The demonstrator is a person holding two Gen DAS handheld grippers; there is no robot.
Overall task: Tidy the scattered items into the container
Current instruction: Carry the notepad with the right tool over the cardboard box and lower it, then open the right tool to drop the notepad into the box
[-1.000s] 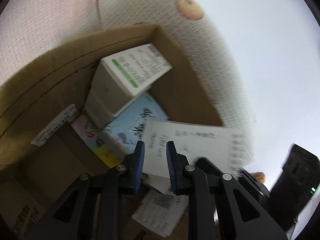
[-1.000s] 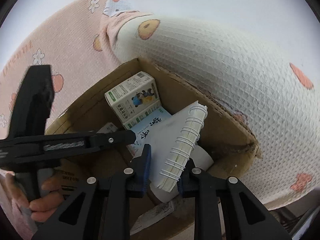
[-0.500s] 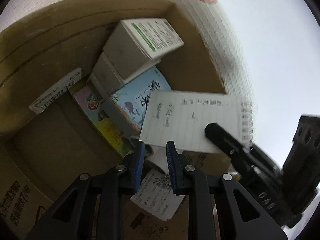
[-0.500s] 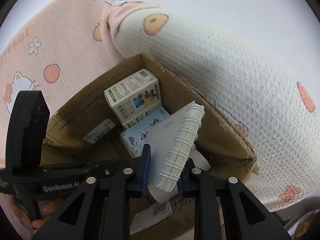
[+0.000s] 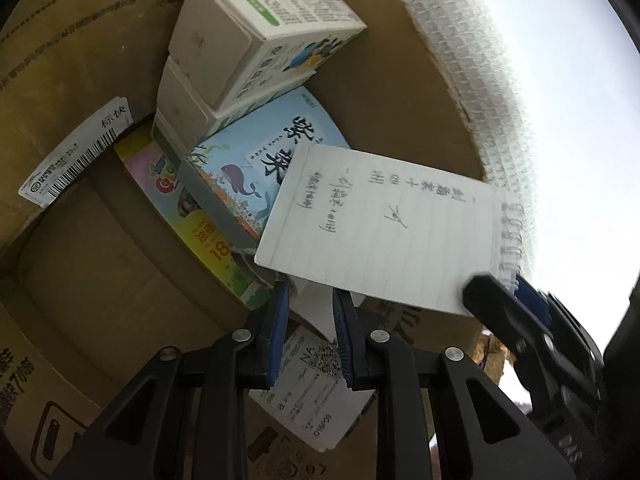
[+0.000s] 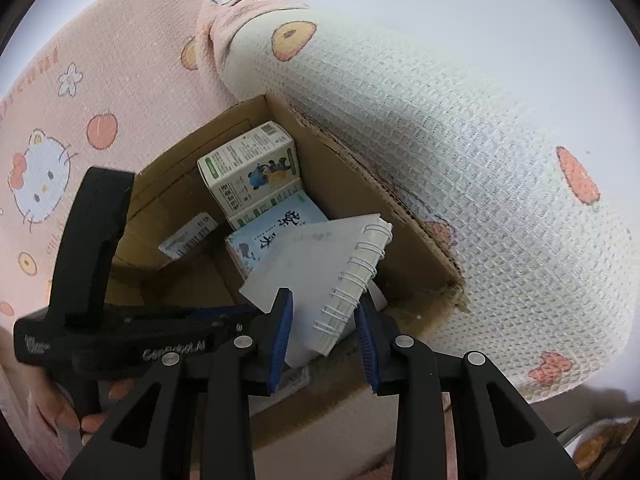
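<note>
The spiral notebook [image 6: 320, 276] hangs tilted over the open cardboard box [image 6: 404, 216], its wire binding toward 1 o'clock in the right wrist view. Its lower corner sits between the fingers of the right gripper [image 6: 324, 334], whose fingers have just been opening; a gap shows on both sides of the notebook, so the pads no longer press it. In the left wrist view the handwritten page faces the camera, with a right finger at its corner at 4 o'clock.

The left gripper [image 5: 310, 330] points down into the box, its fingers slightly apart with nothing clamped; a white paper edge lies behind the gap. Inside the box, at 11 o'clock from those fingers, two white cartons [image 5: 256, 36] are stacked on a blue book [image 5: 256, 168], beside a colourful flat box [image 5: 188, 224]. A barcode label [image 5: 76, 152] sticks to the box wall at 9 o'clock. A waffle-weave cloth [image 6: 460, 152] lies against the box's far edge.
</note>
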